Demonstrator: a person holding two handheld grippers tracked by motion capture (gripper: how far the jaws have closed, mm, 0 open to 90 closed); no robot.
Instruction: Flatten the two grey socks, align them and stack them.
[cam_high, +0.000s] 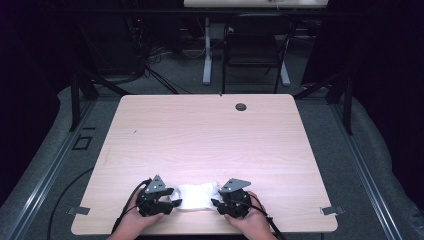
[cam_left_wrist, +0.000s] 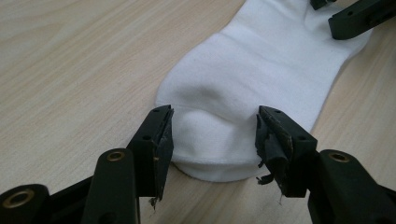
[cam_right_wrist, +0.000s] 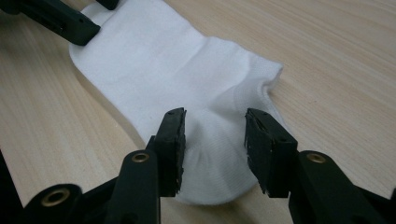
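A white sock (cam_high: 197, 196) lies flat along the table's near edge, stretched left to right between my two grippers. My left gripper (cam_high: 172, 203) is at its left end. In the left gripper view the pads (cam_left_wrist: 164, 140) press in on the rounded end of the sock (cam_left_wrist: 261, 65), and the fabric humps up between them, so my left gripper (cam_left_wrist: 215, 135) is shut on it. My right gripper (cam_high: 216, 202) is at the other end. Its pads (cam_right_wrist: 173, 140) squeeze the ribbed end of the sock (cam_right_wrist: 154, 60), which puckers inside my right gripper (cam_right_wrist: 215, 140).
The pale wooden table (cam_high: 200, 135) has a small round grommet (cam_high: 241, 106) near its far edge. A black chair (cam_high: 255, 45) and a white desk leg (cam_high: 207, 50) stand beyond the table. Both hands rest at the near edge.
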